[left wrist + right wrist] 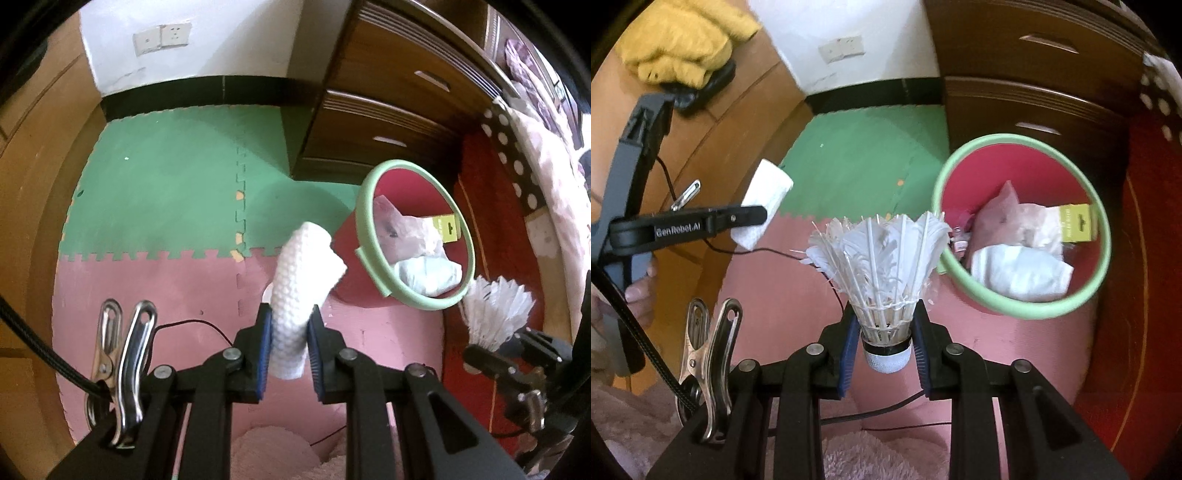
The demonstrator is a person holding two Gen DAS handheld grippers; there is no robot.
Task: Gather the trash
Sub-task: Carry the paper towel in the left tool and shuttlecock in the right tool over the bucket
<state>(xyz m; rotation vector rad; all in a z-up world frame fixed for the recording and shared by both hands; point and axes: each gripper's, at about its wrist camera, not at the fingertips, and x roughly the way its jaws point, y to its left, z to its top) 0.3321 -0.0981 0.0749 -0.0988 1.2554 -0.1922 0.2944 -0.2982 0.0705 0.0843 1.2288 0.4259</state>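
My left gripper is shut on a crumpled white paper towel, which sticks up between the blue pads above the pink mat. My right gripper is shut on a worn white shuttlecock, gripped low at its cork base. A red trash bin with a pale green rim stands just right of the towel; in the right wrist view the trash bin lies right of the shuttlecock. Crumpled paper and a yellow-green box lie inside it. The left gripper with the paper towel also shows at the left of the right wrist view, the shuttlecock at the right of the left one.
Green and pink foam mats cover the floor. A dark wooden drawer cabinet stands behind the bin, a red rug and a bed edge to its right. Wooden furniture with a yellow cloth flanks the left. A thin black cable crosses the mat.
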